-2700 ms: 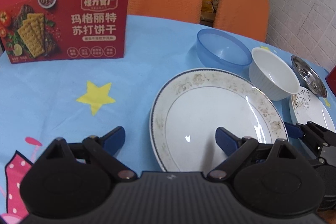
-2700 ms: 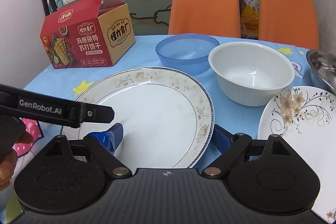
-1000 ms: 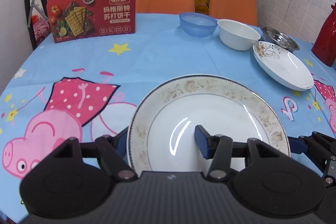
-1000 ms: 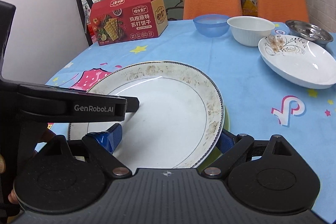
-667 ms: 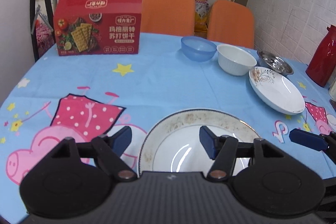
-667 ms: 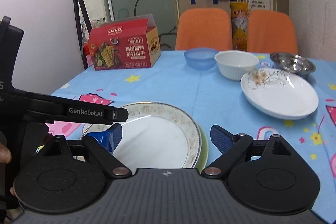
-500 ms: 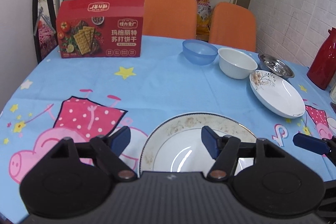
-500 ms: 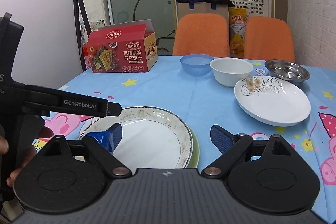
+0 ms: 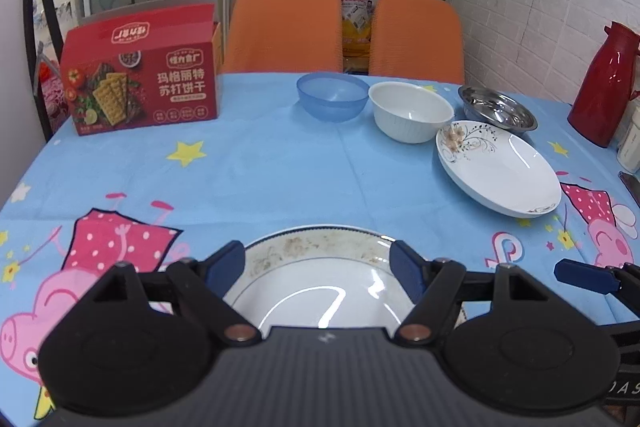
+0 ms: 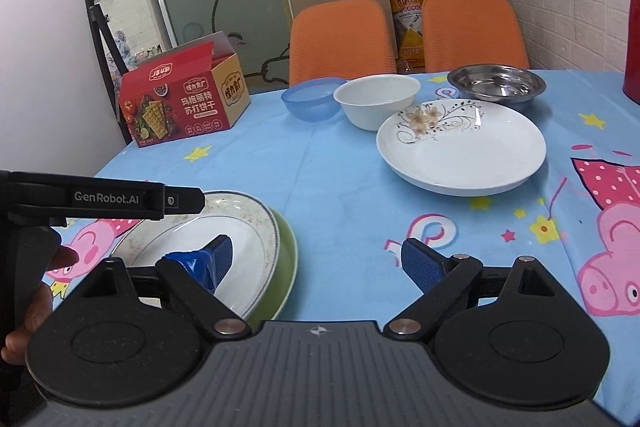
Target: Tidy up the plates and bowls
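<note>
A gold-rimmed white plate [image 9: 320,267] [image 10: 240,227] lies on a green plate [image 10: 286,255] at the table's near edge. My left gripper [image 9: 318,265] is open above it, touching nothing. My right gripper [image 10: 316,263] is open, just right of the stack. A flowered white plate [image 9: 496,167] [image 10: 460,147], a white bowl [image 9: 410,111] [image 10: 374,99], a blue bowl [image 9: 332,101] [image 10: 310,101] and a steel bowl [image 9: 496,109] [image 10: 496,83] stand at the far right.
A red cracker box [image 9: 140,79] [image 10: 180,103] stands at the far left. A red flask [image 9: 608,83] is at the right edge. Two orange chairs [image 9: 284,27] are behind the table. The blue cartoon tablecloth [image 9: 280,163] covers the table.
Both grippers let go of the gold-rimmed plate and drew back and up. The plate now rests on the green plate. The right gripper has swung rightward.
</note>
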Action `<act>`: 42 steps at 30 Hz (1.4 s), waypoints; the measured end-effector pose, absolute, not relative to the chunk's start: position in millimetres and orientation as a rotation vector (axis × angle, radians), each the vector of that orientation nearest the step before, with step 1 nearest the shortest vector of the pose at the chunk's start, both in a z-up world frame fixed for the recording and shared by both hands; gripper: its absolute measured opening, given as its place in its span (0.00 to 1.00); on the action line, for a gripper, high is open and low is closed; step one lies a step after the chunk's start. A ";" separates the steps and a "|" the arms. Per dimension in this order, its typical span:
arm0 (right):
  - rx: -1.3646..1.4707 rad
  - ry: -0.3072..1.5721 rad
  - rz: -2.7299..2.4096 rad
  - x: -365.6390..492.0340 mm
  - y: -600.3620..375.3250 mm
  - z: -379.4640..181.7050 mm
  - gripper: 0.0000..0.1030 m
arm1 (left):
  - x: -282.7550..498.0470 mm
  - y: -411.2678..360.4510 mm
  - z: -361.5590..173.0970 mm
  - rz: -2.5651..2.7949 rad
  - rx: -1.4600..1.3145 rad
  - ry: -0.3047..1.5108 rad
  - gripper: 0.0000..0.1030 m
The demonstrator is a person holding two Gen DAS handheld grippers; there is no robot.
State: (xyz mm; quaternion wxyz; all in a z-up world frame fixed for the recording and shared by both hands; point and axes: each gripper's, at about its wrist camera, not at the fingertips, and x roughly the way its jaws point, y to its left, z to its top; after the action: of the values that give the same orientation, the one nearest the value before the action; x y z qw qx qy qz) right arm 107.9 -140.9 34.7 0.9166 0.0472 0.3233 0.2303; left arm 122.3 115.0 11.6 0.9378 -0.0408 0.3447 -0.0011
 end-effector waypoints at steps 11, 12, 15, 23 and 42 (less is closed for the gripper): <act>0.185 0.701 0.389 147.7 -184.5 20.3 0.77 | 164.7 85.7 12.4 -0.024 -0.013 0.734 0.70; 0.194 0.702 0.382 150.8 -188.5 18.8 0.77 | 167.8 83.6 11.9 -0.026 -0.007 0.738 0.70; 0.220 0.705 0.363 158.1 -199.4 14.7 0.77 | 176.4 77.5 10.4 -0.034 0.007 0.753 0.70; 0.257 0.642 0.299 181.8 -233.7 22.9 0.77 | 223.2 65.0 20.0 -0.204 -0.100 0.804 0.70; 0.008 0.767 0.249 281.0 -216.6 -10.5 0.79 | 338.2 4.8 -35.8 -0.251 -0.108 0.964 0.70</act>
State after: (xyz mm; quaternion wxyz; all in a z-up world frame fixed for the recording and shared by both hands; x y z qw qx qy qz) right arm 281.0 -216.6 -10.5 0.9198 0.0039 0.3732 0.1212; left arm 338.2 4.8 -35.8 0.8772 -0.0518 0.4620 -0.1202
